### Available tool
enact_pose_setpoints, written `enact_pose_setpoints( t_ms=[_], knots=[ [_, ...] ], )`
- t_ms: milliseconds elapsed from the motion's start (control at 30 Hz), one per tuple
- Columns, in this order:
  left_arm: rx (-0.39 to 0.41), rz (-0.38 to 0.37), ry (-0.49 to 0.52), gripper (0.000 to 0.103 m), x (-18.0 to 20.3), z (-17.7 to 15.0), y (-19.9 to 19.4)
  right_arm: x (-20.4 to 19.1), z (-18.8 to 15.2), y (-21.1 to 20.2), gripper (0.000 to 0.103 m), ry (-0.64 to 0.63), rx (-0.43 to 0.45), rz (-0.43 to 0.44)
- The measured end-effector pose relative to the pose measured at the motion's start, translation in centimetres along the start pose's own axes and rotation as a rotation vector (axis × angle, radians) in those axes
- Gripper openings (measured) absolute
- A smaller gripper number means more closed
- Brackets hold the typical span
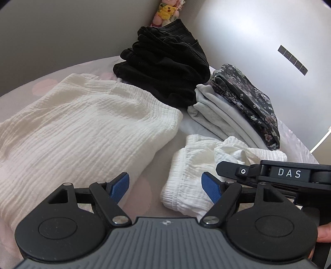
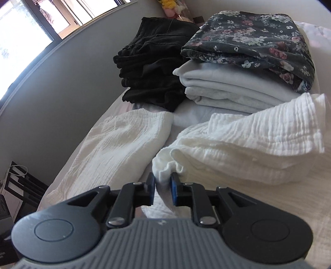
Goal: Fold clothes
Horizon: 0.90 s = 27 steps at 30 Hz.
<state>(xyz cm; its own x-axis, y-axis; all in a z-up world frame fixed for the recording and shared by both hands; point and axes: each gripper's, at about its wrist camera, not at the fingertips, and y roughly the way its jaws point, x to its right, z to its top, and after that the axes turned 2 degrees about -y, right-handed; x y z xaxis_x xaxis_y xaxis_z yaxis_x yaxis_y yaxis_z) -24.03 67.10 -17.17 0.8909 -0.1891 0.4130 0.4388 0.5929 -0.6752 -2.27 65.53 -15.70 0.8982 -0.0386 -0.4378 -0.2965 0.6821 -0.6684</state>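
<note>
A white crinkled garment [image 1: 196,175] lies bunched on the bed; in the right wrist view the same white garment [image 2: 248,144] is folded over itself. My right gripper [image 2: 163,184] is shut on its bunched edge, which fills the gap between the blue pads. From the right, that right gripper [image 1: 269,173] reaches in above the garment in the left wrist view. My left gripper [image 1: 165,186] stands open just above the bed, its right pad [image 1: 211,188] close to the garment's elastic edge. A second, larger white crinkled piece [image 1: 82,128] [image 2: 115,149] lies spread flat at the left.
A stack of black clothes [image 1: 163,68] [image 2: 151,68] sits at the back. Beside it is a pile of light grey folded items topped by a dark floral garment [image 1: 246,99] [image 2: 248,41]. Plush toys [image 1: 165,10] stand in the corner. Walls border the bed [image 1: 144,192].
</note>
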Motion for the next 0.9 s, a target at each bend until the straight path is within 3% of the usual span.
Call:
enact_pose_setpoints(
  t_ms=[33,300,533,667,767,900],
  knots=[
    [-0.005,-0.022,-0.021,0.091,-0.1,0.0,0.0,0.0,0.1,-0.6,0.042,-0.001,0.008,-0.002],
    [-0.013,-0.161,-0.158,0.086,-0.4,0.0,0.4,2.6,-0.6,-10.2,0.047,-0.026,0.125,-0.087],
    [-0.033,-0.247,-0.364,0.061,-1.7,-1.1,2.9,9.0,-8.5,-18.9,0.051,0.047,0.205,-0.207],
    [-0.044,-0.244,-0.404,0.058,-1.0,-2.4,4.4,11.7,-12.4,-21.2,0.051,0.08,0.212,-0.297],
    [-0.017,-0.208,-0.353,0.056,-0.2,-2.7,4.7,13.8,-15.4,-23.0,0.051,0.104,0.217,-0.364],
    [0.024,-0.187,-0.3,0.026,0.4,-2.7,4.6,16.6,-19.4,-25.2,0.058,0.137,0.223,-0.453]
  ],
)
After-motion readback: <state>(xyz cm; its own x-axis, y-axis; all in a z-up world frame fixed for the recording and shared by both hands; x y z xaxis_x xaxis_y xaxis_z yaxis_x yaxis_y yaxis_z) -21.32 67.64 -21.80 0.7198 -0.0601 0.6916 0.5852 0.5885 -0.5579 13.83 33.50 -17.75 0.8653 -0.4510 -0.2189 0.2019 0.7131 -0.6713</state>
